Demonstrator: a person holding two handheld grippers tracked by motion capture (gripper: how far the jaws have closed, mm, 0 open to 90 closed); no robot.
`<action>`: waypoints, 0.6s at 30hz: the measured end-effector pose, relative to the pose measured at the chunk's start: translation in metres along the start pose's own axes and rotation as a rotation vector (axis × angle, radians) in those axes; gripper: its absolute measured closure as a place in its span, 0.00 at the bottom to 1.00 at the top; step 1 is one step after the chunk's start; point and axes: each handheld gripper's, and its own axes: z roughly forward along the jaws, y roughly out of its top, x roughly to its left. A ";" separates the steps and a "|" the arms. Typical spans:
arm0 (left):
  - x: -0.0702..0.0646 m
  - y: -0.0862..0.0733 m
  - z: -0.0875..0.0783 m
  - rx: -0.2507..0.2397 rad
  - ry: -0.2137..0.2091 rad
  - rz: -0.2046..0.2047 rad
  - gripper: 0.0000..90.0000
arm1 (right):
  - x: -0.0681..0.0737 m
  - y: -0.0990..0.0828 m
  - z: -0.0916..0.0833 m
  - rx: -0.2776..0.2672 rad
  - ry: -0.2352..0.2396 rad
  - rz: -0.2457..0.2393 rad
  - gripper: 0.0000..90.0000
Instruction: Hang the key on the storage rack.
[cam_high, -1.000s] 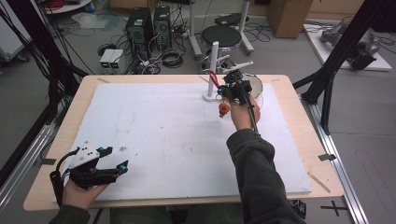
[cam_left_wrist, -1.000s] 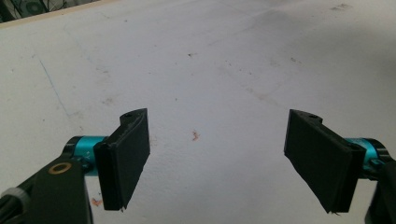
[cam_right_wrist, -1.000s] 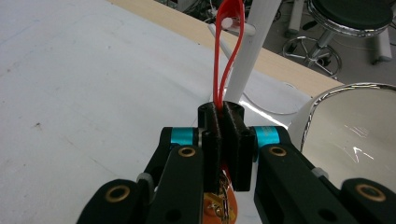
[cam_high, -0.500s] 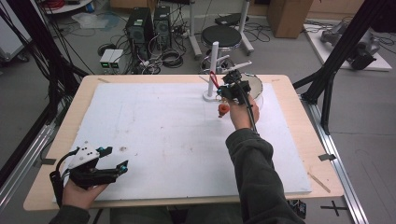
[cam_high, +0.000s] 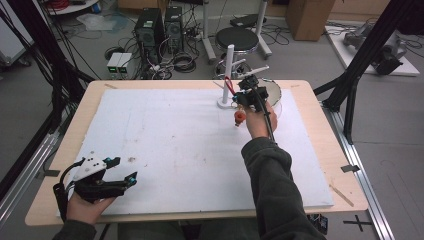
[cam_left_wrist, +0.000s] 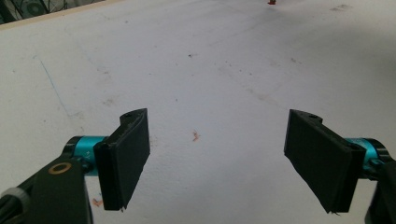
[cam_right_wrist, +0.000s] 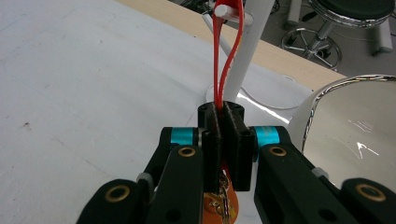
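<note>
Glossy red cord loop (cam_right_wrist: 227, 56) hanging on smooth white plastic stand (cam_right_wrist: 247, 44); shiny metal bowl (cam_right_wrist: 355, 126) beside stand; matt white, stained sheet (cam_high: 165, 145) covering wooden table (cam_high: 320, 107).

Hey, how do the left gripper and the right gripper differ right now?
The left gripper has its black jaws wide apart with nothing between them; the right gripper is shut on a red loop strap. The left rests low near the white table mat's near edge; the right is at the far side by the white peg stand, the strap looped over a peg. Both have black jaws with teal fittings.
</note>
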 end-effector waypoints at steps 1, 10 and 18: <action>0.000 0.000 0.000 -0.001 0.000 0.000 0.26 | 0.000 0.000 0.000 0.001 0.003 0.001 0.96; 0.000 0.000 0.000 -0.001 0.002 0.002 0.26 | 0.000 0.000 0.004 0.011 0.002 0.002 0.95; 0.000 0.000 0.000 -0.003 0.001 0.003 0.26 | -0.001 0.000 0.008 0.018 0.002 0.006 0.95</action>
